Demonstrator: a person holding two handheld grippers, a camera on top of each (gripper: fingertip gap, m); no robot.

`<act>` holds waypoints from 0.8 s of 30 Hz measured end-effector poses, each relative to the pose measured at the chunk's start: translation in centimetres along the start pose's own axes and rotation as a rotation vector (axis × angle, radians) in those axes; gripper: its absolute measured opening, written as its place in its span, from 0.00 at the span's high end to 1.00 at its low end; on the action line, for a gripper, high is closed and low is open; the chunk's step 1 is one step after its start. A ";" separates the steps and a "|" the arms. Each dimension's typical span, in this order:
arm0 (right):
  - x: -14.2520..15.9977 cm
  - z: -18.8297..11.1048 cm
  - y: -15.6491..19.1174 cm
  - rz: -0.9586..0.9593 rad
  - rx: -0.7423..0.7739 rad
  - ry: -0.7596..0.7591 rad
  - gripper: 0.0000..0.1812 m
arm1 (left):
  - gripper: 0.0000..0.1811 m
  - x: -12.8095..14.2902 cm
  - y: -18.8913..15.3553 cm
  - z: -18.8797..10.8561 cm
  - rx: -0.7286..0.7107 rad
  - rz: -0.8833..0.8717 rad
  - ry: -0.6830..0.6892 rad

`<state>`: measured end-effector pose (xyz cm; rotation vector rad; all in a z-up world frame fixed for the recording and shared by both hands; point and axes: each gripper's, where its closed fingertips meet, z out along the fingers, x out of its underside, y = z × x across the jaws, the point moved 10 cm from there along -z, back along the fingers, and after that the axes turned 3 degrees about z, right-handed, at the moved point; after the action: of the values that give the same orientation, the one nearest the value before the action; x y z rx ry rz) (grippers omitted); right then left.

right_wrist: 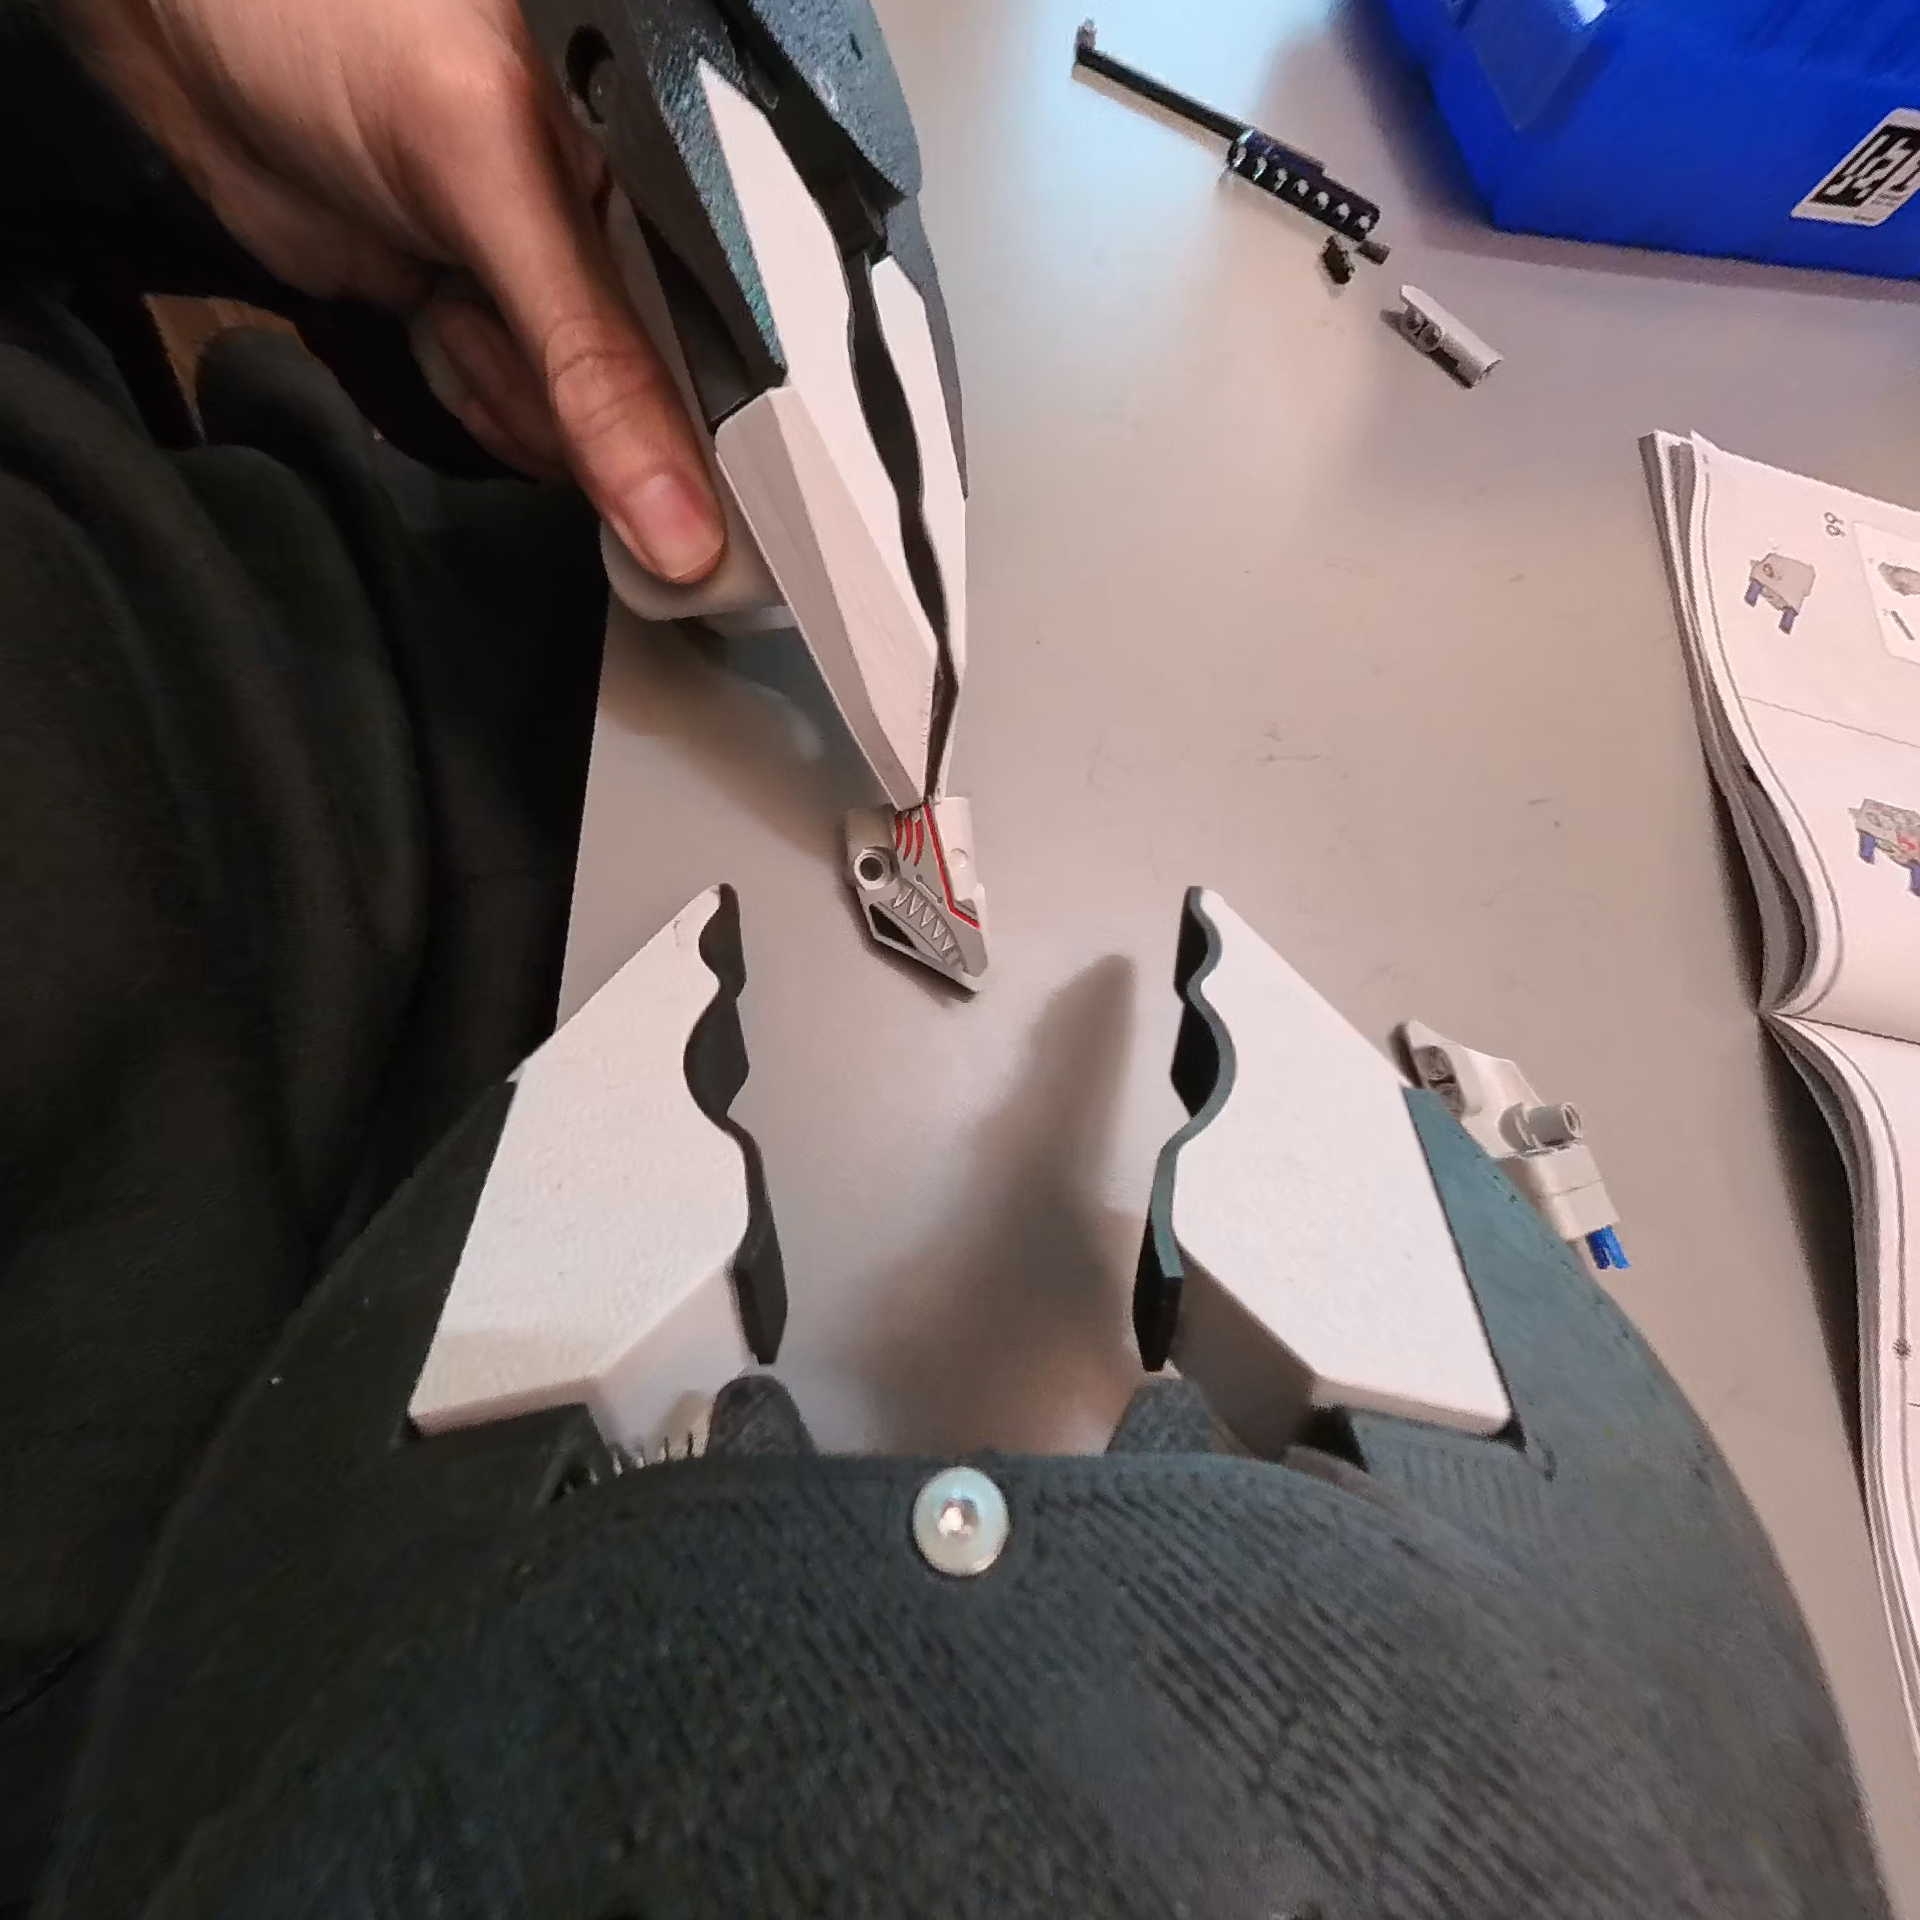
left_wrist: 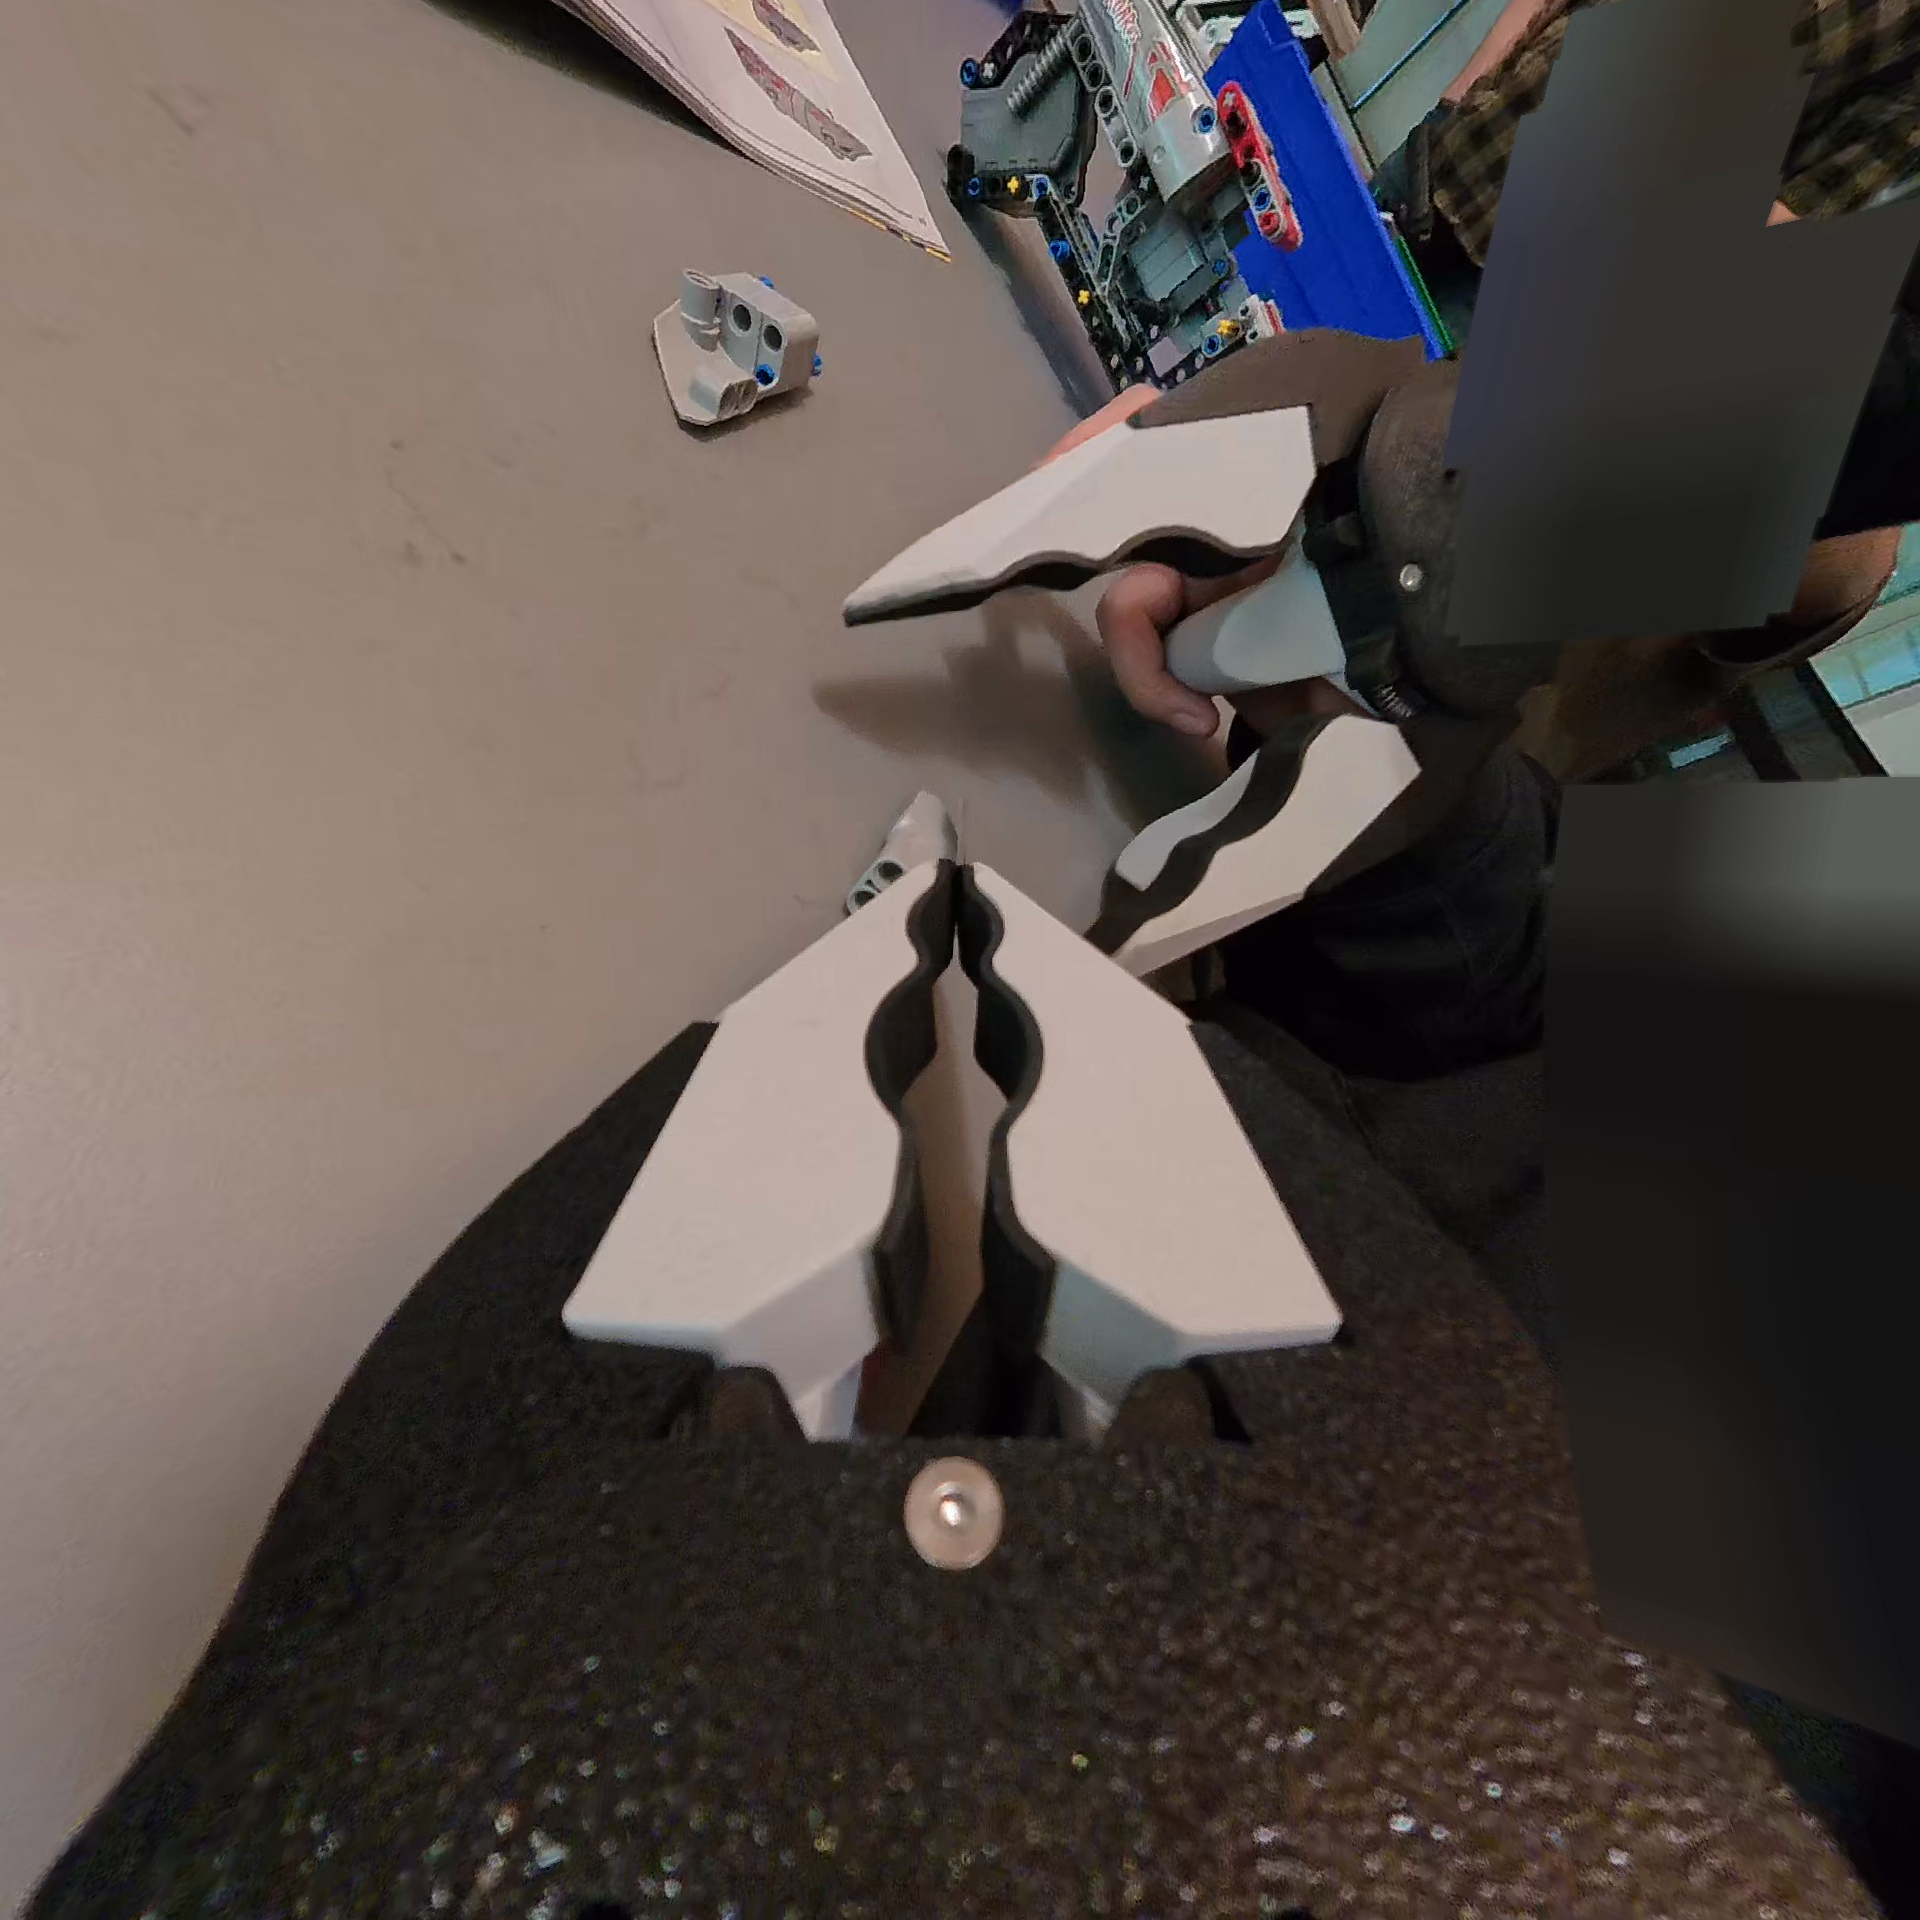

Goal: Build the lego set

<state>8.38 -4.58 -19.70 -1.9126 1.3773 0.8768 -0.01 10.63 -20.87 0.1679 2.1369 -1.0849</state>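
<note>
My work surface is a plain grey table. On it lie an open white instruction booklet, a blue plastic bin, a long black axle with a black holed beam, a small grey connector piece, and a small grey assembly with blue pins. A large grey Lego model stands beside the booklet.

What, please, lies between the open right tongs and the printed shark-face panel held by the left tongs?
Only bare grey table. In the right wrist view, the right tongs gape open just short of the shark-face panel, which the left tongs pinch by its top edge.
</note>
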 end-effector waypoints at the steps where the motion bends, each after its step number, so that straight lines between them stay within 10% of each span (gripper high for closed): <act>1: 0.0 -0.2 -0.1 0.014 0.001 -0.021 0.54 | 1.00 0.0 0.0 0.0 -0.001 0.000 -0.001; 24: 0.1 -1.6 -1.2 0.100 0.032 -0.111 0.62 | 1.00 0.0 0.0 0.0 -0.007 -0.010 0.005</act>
<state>9.79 -5.57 -18.76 -1.7565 1.4215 0.9884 0.05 10.61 -20.87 0.1569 2.1482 -1.0843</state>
